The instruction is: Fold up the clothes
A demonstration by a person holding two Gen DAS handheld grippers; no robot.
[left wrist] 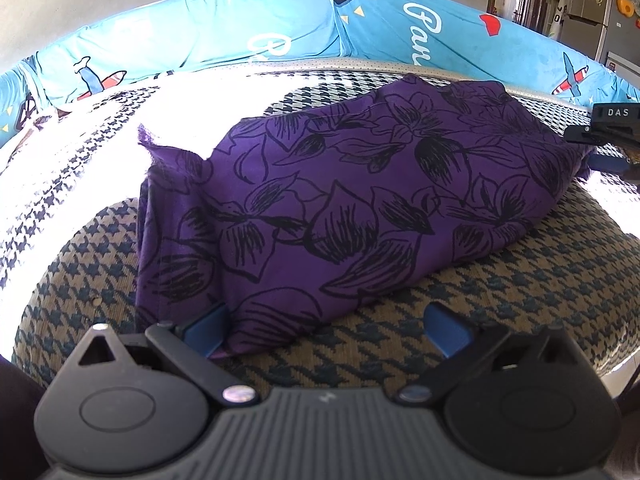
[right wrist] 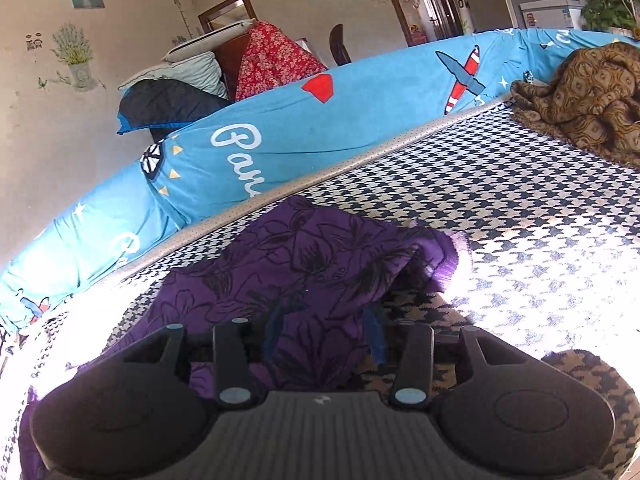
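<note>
Both hand-held grippers, left (left wrist: 328,326) and right (right wrist: 324,334), spread wide at the purple garment (left wrist: 340,200)

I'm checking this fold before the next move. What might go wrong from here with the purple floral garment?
1. The left gripper is wide open, with only its left finger against the purple floral garment; closing may grab little or no cloth.
2. The right gripper has cloth bunched between its fingers, apparently several layers; lifting could drag the fold apart.
3. The frayed corner sticks up and may end up crooked.
</note>
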